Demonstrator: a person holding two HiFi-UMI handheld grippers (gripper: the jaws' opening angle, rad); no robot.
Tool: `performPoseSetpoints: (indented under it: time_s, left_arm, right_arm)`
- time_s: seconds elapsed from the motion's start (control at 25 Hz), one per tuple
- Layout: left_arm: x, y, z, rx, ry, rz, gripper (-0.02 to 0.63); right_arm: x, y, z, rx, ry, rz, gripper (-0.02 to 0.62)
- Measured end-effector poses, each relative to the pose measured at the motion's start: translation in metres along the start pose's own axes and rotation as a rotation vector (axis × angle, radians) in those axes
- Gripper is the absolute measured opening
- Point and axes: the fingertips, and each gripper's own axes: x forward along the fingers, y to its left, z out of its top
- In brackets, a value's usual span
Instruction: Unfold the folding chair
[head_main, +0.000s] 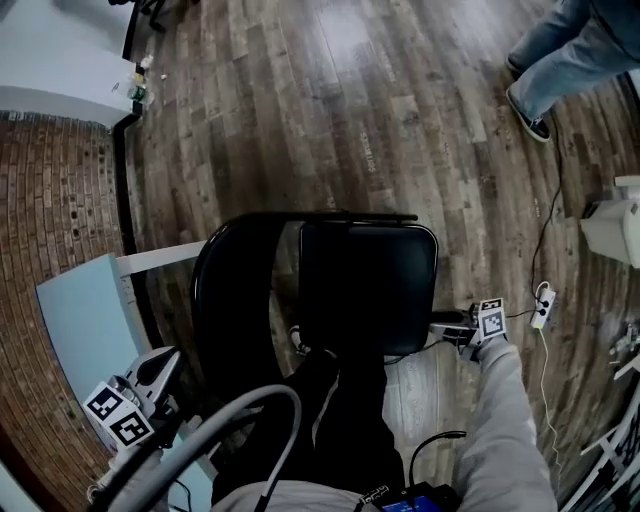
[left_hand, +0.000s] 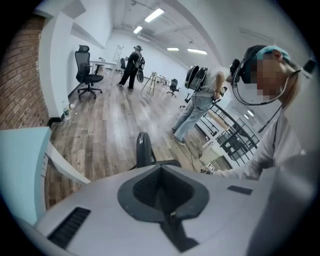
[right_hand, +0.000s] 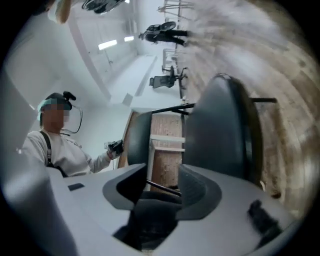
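Dark wood-plank floor (head_main: 330, 110) all around, and the black metal folding chair (head_main: 225, 290) stands mid-floor, right at the person's legs (head_main: 345, 420). The right gripper (right_hand: 161, 172) gapes wide beside the padded seat (head_main: 400, 270), with a thin black bar (right_hand: 162, 187) between its jaws, ungripped. The left gripper (left_hand: 161, 175) is pinched closed on nothing, well apart from the chair. Best bet: clamp squarely, steady the frame, press evenly.

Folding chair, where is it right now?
Head view, centre: the black folding chair stands on the wood floor ahead of the person's legs, with the right tool beside its right edge and the brick wall off left.
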Motion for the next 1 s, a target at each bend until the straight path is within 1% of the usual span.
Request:
performPoseSetpoints:
  time_s: [0.04, 0.08, 0.12, 0.2, 0.24, 0.32, 0.36, 0.44, 0.56, 0.64, 0.72, 0.88, 1.0]
  left_arm:
    - [-0.004, -0.015, 0.013, 0.029, -0.047, -0.021, 0.005]
    - [-0.008, -0.033, 0.027, 0.062, -0.091, -0.045, 0.005]
    - [-0.014, -0.053, 0.04, 0.097, -0.124, -0.064, 0.003]
    - [-0.03, -0.087, 0.065, 0.158, -0.165, -0.088, 0.003]
    - [-0.04, -0.101, 0.076, 0.176, -0.182, -0.104, 0.003]
    - [-0.057, -0.128, 0.095, 0.187, -0.23, -0.15, 0.003]
    - [-0.064, -0.142, 0.103, 0.181, -0.262, -0.171, 0.003]
    - [-0.078, -0.171, 0.114, 0.188, -0.323, -0.194, 0.003]
    - [-0.098, -0.203, 0.128, 0.234, -0.401, -0.214, 0.003]
    - [-0.113, -0.218, 0.137, 0.272, -0.453, -0.226, 0.003]
    - [-0.127, -0.231, 0.146, 0.309, -0.505, -0.237, 0.003]
    - [-0.155, -0.253, 0.165, 0.364, -0.608, -0.265, 0.003]
    - [-0.175, -0.259, 0.179, 0.372, -0.68, -0.296, 0.003]
  right_arm:
    - [0.017, 0.027, 0.014, -0.053, 0.011, 0.003, 0.143]
    - [0.034, 0.054, 0.029, -0.107, 0.0, -0.022, 0.017]
    - [0.052, 0.085, 0.042, -0.162, -0.015, -0.063, 0.008]
    - [0.092, 0.167, 0.055, -0.275, 0.004, -0.125, 0.008]
    - [0.109, 0.215, 0.059, -0.321, 0.019, -0.129, 0.007]
    - [0.131, 0.311, 0.067, -0.386, 0.008, -0.097, 0.008]
    - [0.135, 0.352, 0.071, -0.425, -0.004, -0.087, 0.007]
    - [0.14, 0.415, 0.079, -0.524, -0.022, -0.107, 0.006]
    - [0.146, 0.481, 0.095, -0.659, -0.085, -0.201, 0.006]
    - [0.149, 0.513, 0.099, -0.743, -0.118, -0.264, 0.006]
    - [0.152, 0.536, 0.103, -0.804, -0.148, -0.307, 0.006]
    - [0.161, 0.586, 0.117, -0.902, -0.225, -0.349, 0.006]
    - [0.171, 0.624, 0.125, -0.977, -0.271, -0.361, 0.006]
